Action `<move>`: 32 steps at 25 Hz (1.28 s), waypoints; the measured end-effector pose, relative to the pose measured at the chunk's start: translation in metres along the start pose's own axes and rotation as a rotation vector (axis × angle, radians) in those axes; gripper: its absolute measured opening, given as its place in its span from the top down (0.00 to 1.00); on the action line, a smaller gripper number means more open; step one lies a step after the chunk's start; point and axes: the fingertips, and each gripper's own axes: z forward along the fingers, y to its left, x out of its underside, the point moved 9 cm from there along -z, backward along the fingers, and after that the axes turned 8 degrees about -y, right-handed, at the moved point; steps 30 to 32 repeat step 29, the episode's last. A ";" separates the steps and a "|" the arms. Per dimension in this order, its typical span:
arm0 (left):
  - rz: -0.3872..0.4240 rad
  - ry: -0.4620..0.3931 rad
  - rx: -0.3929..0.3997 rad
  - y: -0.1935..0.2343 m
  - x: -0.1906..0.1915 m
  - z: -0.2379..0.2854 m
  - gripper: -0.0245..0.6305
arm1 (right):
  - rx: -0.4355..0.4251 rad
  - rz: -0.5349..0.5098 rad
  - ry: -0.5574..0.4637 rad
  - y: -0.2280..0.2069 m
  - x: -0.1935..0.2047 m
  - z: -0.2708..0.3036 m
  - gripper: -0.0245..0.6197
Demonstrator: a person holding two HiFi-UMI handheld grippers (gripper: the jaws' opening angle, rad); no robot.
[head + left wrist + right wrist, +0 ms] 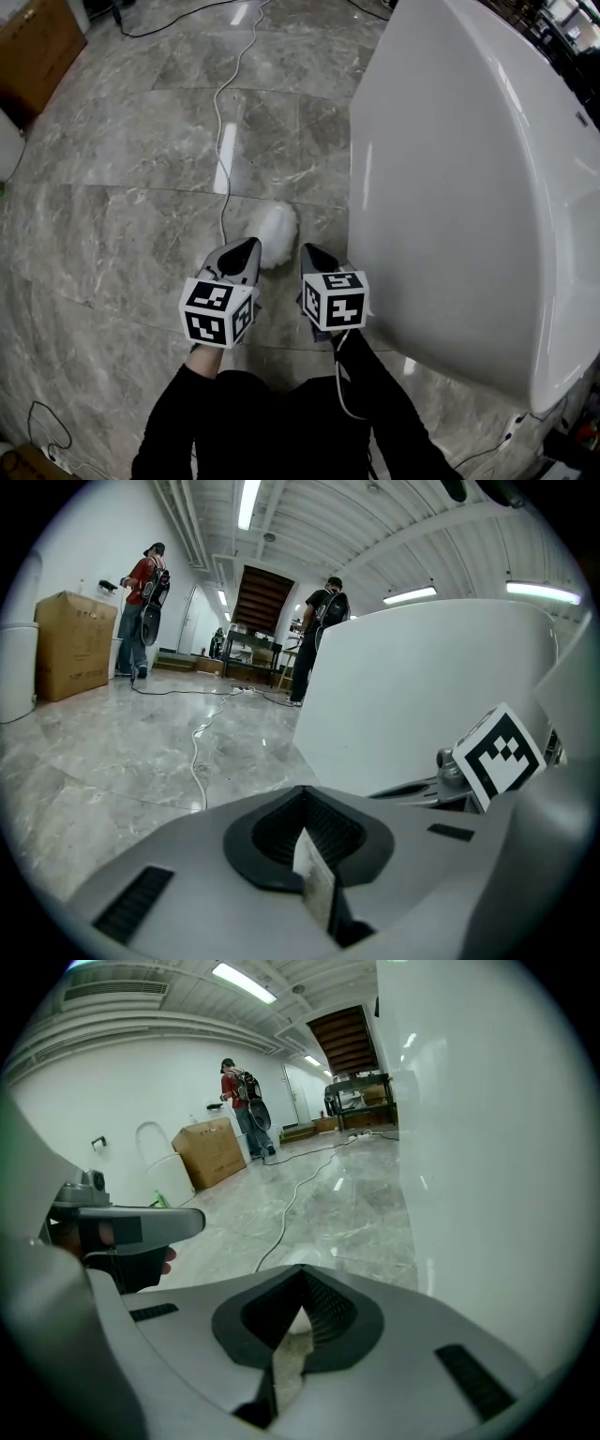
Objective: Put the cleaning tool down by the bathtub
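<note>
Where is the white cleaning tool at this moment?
In the head view the white fluffy cleaning tool lies on the marble floor, just ahead of the left gripper and right gripper, left of the bathtub.
</note>
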 end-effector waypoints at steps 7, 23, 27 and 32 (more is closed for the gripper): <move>0.013 0.017 -0.023 0.005 0.008 -0.003 0.95 | -0.020 -0.023 -0.005 0.003 -0.002 -0.002 0.96; -0.006 0.046 -0.036 0.009 0.016 -0.003 0.95 | -0.018 -0.035 0.000 0.003 -0.001 -0.003 0.96; -0.006 0.051 -0.037 0.011 0.017 -0.001 0.95 | -0.017 -0.037 -0.006 0.003 -0.003 -0.001 0.96; -0.006 0.052 -0.039 0.012 0.017 0.001 0.95 | -0.018 -0.040 -0.005 0.002 -0.003 0.000 0.96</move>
